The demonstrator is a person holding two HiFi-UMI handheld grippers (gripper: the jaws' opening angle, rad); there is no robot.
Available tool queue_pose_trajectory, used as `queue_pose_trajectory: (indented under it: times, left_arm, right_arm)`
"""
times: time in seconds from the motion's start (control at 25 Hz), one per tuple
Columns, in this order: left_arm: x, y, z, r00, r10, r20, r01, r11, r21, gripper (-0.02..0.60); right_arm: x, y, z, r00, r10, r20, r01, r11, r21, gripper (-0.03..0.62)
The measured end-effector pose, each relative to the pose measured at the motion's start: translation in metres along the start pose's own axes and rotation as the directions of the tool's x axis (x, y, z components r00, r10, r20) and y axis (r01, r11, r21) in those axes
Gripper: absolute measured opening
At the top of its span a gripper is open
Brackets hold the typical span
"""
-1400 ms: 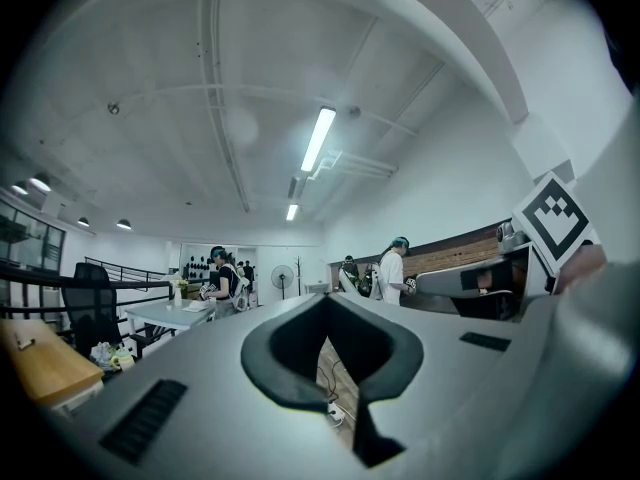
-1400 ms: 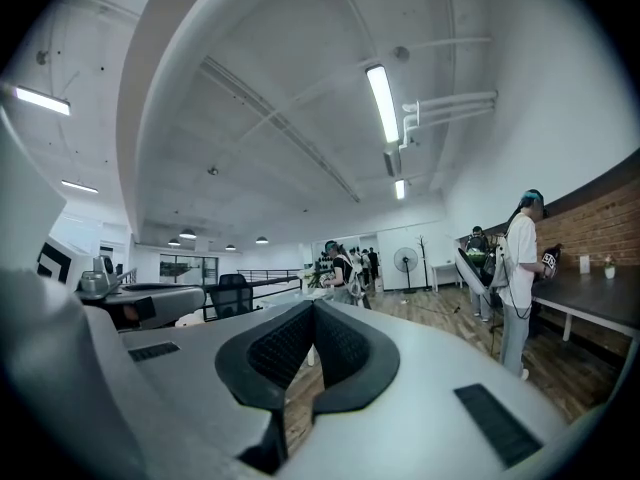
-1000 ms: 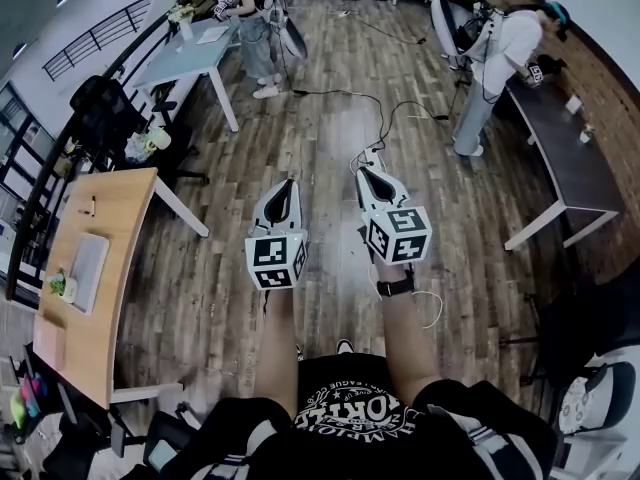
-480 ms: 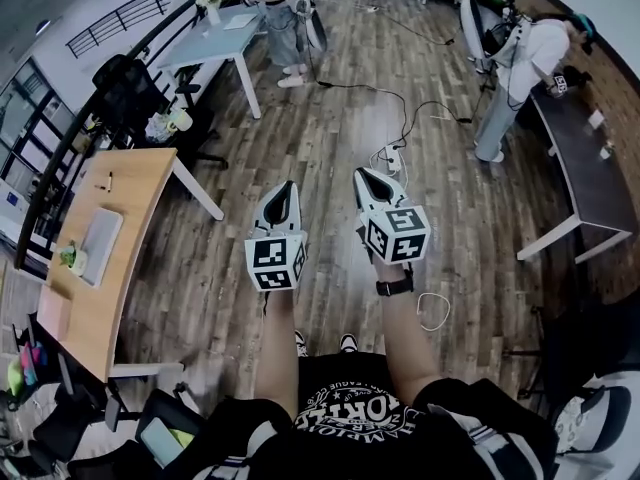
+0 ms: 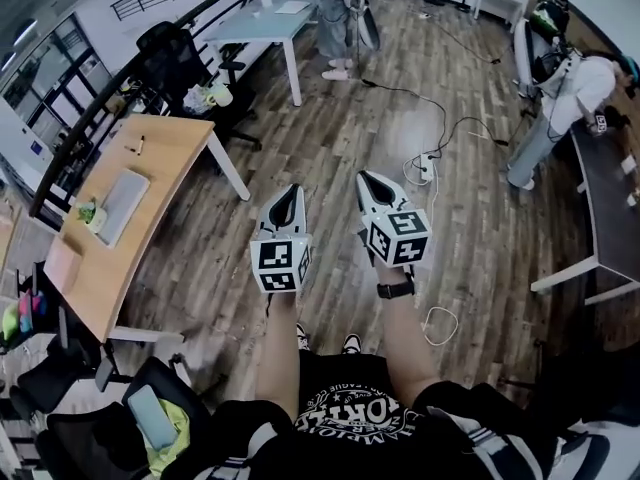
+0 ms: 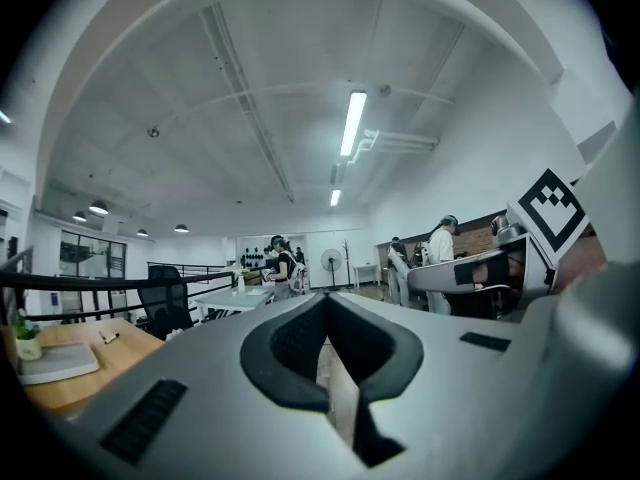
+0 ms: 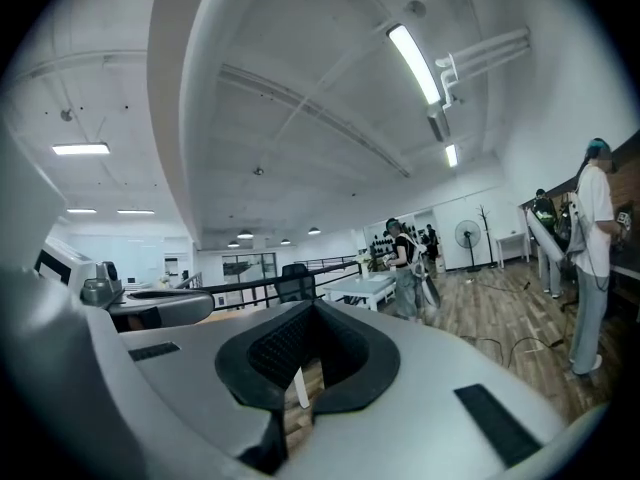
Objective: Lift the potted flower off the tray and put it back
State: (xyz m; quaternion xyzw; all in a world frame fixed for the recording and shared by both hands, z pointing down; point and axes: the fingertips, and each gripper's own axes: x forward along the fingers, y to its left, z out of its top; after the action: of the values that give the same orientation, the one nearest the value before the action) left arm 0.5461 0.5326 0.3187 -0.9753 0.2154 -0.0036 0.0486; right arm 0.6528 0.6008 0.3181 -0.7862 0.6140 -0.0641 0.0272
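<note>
**Head view:** The person holds both grippers out in front over the wood floor (image 5: 330,118), side by side. The left gripper (image 5: 287,196) and the right gripper (image 5: 368,183) each have their jaws together with nothing in them. The potted flower (image 5: 91,212) is far off to the left on the wooden tabletop (image 5: 165,148), at the near end of the pale tray (image 5: 125,196). At this size I cannot tell whether the pot stands on the tray or just against its edge. It is well apart from both grippers, and the left one is the nearer. The tray's long side runs away from the person, roughly along the tabletop.

**Left gripper view:** The dark pads meet at the tips and only floor shows in the gap behind them. The potted flower (image 6: 26,338) sits upright at the far left edge, at the left end of the tray (image 6: 65,361). The jaws therefore point past it on its right, and reaching it probably calls for a swing to the left and a walk closer.

**Right gripper view:** The jaws are closed and empty here too. The flower is not in sight, which suggests this gripper is turned further from it than the left.
</note>
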Motion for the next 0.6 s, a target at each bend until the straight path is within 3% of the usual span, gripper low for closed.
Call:
queue_pose_trajectory:
  times: [0.28,0.6]
  left_arm:
    - [-0.040,0.070,-0.009,0.990,0.142,-0.024,-0.142,0.990,-0.011,0.018]
    - [-0.085,0.134,-0.017,0.952,0.303,-0.038,-0.304,0.952,-0.020,0.018]
  right_arm:
    - [0.049,0.077,-0.010,0.987,0.158,-0.039,-0.158,0.987,-0.006,0.017]
    - [0.089,0.155,-0.016,0.940,0.336,-0.064,-0.338,0.941,-0.023,0.018]
